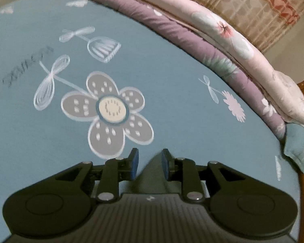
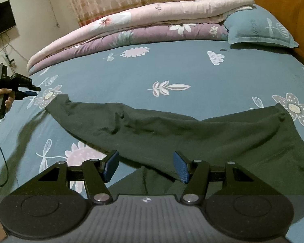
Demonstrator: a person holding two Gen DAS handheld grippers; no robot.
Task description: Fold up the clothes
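The right gripper (image 2: 146, 167) sits nearest the lens, its blue pads spread wide with nothing between them, hanging just over the near edge of the garment (image 2: 172, 133). That dark cloth lies flat on the bed (image 2: 172, 70), its long axis running left to right across the right wrist view — one end tapering toward the far left, the other bunching up at the right by a printed flower. It looks loosely spread and rumpled; whether it has been folded once over itself I cannot tell, so this could be cloth laid out for folding or cloth part-way through.

The right gripper is plainly the nearer one, with the hem directly ahead of and below its pads. The left gripper (image 2: 31, 91), held in a hand (image 2: 2, 99), hovers well off at the garment's left tip, just beside it without touching. In its own view its jaws (image 1: 149, 166) stand moderately parted and empty — only bed sheet ahead, no dark cloth in sight
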